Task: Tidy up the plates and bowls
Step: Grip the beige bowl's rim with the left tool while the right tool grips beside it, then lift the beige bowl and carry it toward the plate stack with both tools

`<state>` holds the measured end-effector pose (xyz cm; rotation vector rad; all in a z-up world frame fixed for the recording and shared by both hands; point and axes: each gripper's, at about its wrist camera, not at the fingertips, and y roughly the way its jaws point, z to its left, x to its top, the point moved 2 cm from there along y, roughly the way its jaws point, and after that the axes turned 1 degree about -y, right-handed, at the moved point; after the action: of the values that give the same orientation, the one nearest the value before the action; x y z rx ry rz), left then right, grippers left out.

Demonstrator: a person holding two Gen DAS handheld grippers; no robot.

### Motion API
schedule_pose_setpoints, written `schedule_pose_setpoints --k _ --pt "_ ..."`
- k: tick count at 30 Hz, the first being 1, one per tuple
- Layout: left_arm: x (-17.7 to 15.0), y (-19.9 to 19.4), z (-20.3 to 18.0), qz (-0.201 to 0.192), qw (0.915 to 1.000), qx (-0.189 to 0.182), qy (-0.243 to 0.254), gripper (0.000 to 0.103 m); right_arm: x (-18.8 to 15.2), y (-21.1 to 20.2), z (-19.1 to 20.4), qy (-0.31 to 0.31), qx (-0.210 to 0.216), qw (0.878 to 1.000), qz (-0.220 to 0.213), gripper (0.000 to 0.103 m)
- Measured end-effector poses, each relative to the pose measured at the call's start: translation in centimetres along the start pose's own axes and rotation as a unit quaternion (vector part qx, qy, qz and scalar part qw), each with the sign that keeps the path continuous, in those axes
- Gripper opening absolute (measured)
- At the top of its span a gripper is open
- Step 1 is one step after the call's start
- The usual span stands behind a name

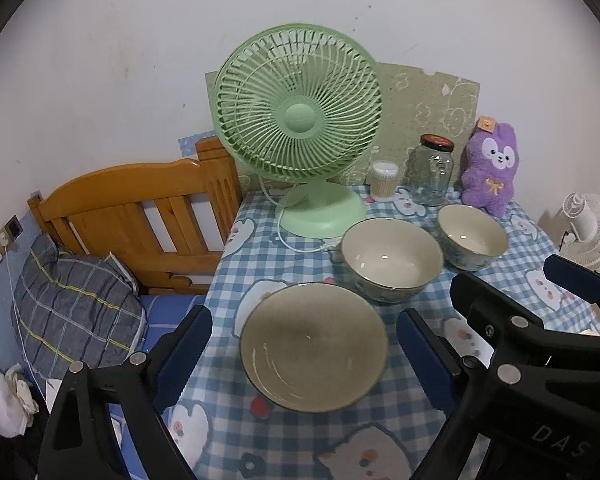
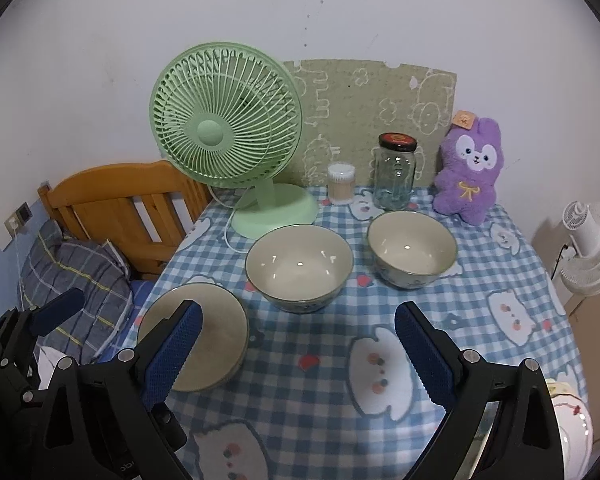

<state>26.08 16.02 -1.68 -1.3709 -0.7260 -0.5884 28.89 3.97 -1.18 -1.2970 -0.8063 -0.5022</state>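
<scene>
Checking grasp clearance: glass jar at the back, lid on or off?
On. The glass jar stands upright with its dark lid seated on top.

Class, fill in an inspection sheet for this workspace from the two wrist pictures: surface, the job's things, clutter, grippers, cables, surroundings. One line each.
Surface: table under a blue checked cloth with cartoon prints.
Job's things: shallow grey dish nearest the cameras; large bowl behind it; small bowl beside that. All upright, empty, apart.
Clutter: green fan, cotton swab tub, glass jar, purple plush rabbit along the back edge.
Grippers: left gripper open, the dish between its fingers, no contact seen; right gripper open over bare cloth.
Cables: white fan cord lies beside the large bowl.
Surroundings: wooden bed frame, pillow, white fan.
</scene>
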Motion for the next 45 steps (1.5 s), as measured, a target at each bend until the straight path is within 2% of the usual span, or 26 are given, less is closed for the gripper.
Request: schedule_pose_setpoints --k 2,6,14,20,23,25,27,32,37,41,45 --pt "0.0 0.8 0.4 0.004 1.0 -0.001 0.004 0.085 -0.1 0.7 0.5 0.0 -0.002 1.0 0.002 0.096" --pt "-0.3 2.5 1.2 0.014 0.9998 -0.006 0.01 0.082 -0.5 2.3 1.4 0.003 -0.005 1.0 0.011 0.09" --pt "-1.3 5.8 2.8 0.04 0.999 0.001 0.019 0.078 -1.7 5.7 3.1 0.011 -0.007 0.999 0.035 0.085" --pt "-2.4 8.1 3.4 0.066 0.9977 -0.002 0.014 0.078 -2.6 8.2 3.8 0.008 -0.008 0.998 0.064 0.073" --pt "-2.8 8.9 3.7 0.072 0.9973 -0.006 0.014 0.067 -3.0 9.2 4.0 0.012 -0.003 0.997 0.075 0.067" --pt "-3.1 9.3 3.8 0.077 0.9969 -0.01 0.015 0.06 -3.2 9.8 4.2 0.017 0.003 0.996 0.086 0.058" --pt "-3.2 9.6 3.8 0.082 0.9964 -0.013 0.014 0.052 -3.4 10.3 4.4 0.017 0.005 0.995 0.094 0.054" --pt "-3.8 10.4 3.6 0.1 0.9947 -0.02 0.016 0.04 -3.9 11.4 4.9 0.017 0.009 0.993 0.116 0.05" --pt "-4.0 10.2 3.3 0.099 0.9946 -0.015 0.026 0.029 -4.2 11.8 5.2 0.01 0.0 0.992 0.126 0.02" --pt "-3.9 10.0 3.6 0.097 0.995 -0.007 0.023 0.018 -4.2 11.8 4.9 0.012 -0.005 0.991 0.132 0.016" --pt "-4.0 9.6 3.4 0.098 0.9949 -0.002 0.026 0.016 -4.3 11.6 4.7 0.014 -0.01 0.991 0.134 0.016"
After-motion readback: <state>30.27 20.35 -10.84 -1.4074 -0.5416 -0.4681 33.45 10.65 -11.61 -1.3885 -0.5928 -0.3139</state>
